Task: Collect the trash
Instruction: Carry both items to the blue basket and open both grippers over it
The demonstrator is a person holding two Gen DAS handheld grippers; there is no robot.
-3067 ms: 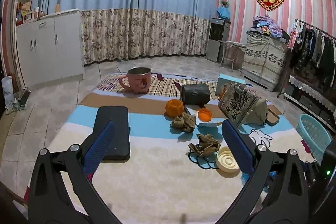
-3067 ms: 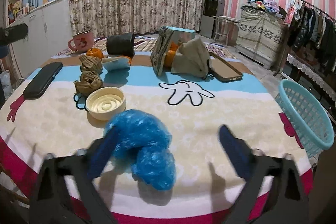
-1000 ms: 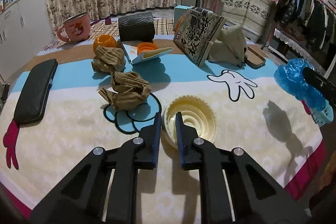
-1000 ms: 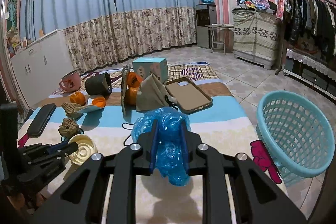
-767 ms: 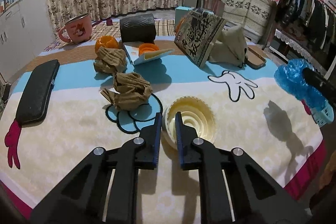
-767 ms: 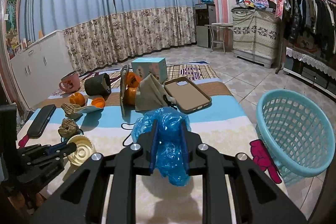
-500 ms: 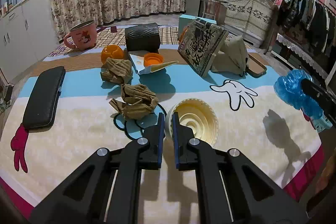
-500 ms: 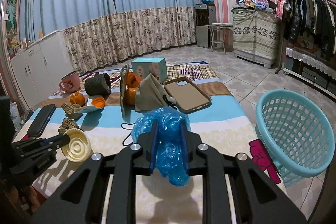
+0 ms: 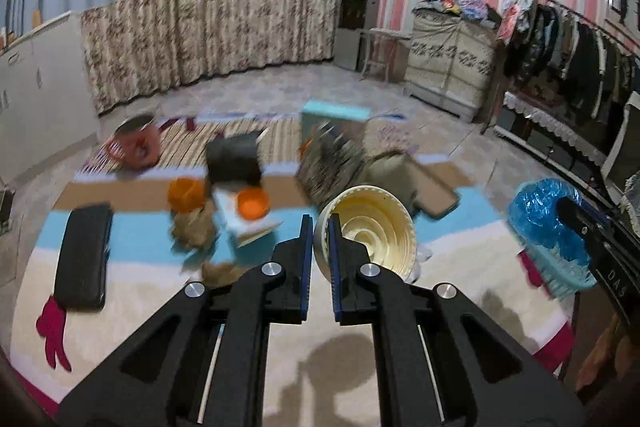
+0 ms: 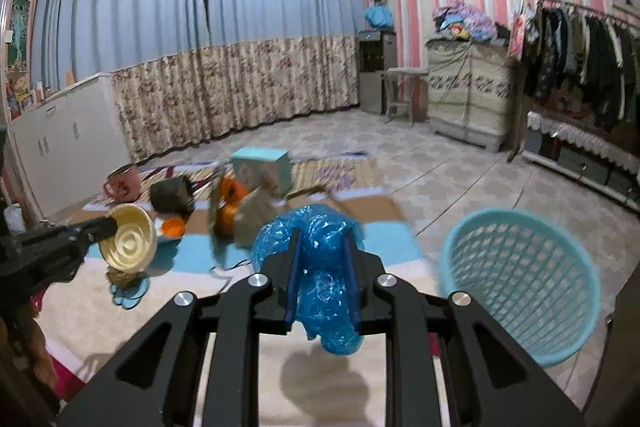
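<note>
Cream ribbed lid pinched by its rim in left hand-held gripper, clear above the bench; crumpled blue plastic bag clamped in right hand-held gripper, just beside the turquoise basket.

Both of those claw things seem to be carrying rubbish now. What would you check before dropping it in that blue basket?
1. Left gripper pinches the cream lid by its rim, lid clear of the table: ok.
2. Right gripper clamps the blue plastic bag: ok.
3. Teal basket upright, mouth open: ok.
4. Basket holds nothing that blocks the drop: ok, as far as its inside shows.
5. Either load already above the basket: not ok; the basket sits to the right of both.
6. Firmness of the lid's thin rim grip: cannot tell.
</note>
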